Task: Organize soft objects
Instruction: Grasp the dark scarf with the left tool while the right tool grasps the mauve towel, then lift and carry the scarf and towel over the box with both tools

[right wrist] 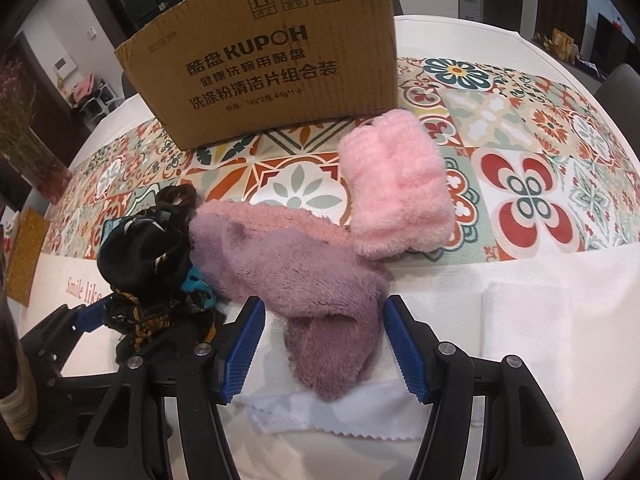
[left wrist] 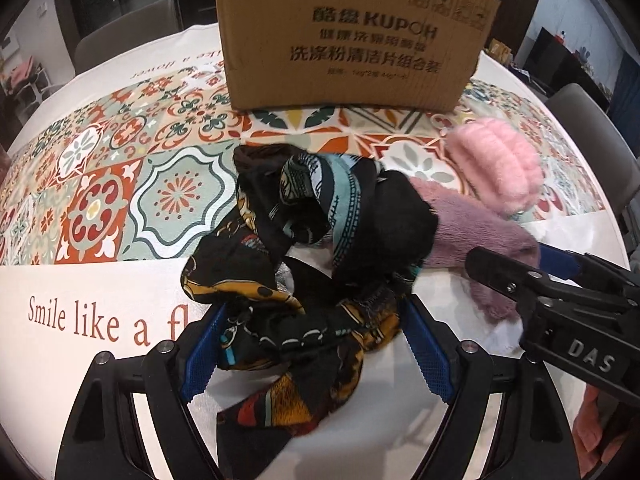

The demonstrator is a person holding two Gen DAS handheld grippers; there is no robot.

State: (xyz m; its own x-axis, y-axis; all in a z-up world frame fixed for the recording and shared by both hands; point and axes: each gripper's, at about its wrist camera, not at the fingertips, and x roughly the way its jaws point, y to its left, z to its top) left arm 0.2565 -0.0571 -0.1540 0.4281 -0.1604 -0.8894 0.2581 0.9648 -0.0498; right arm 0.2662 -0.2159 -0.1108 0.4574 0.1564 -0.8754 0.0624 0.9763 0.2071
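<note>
So each hand-held gripper is already parked over its own soft thing: the left hand-held gripper has its jaws spread wide with the crumpled patterned scarf lying right between the blue pads, not pinched as far as I can tell. The right hand-held gripper is open a bit narrower, straddling the near end of the mauve fuzzy sock. That sock's long axis runs away from it toward the far left, so it gets grabbed across the width, and the cardboard box sits straight ahead past both on the counter.
</note>
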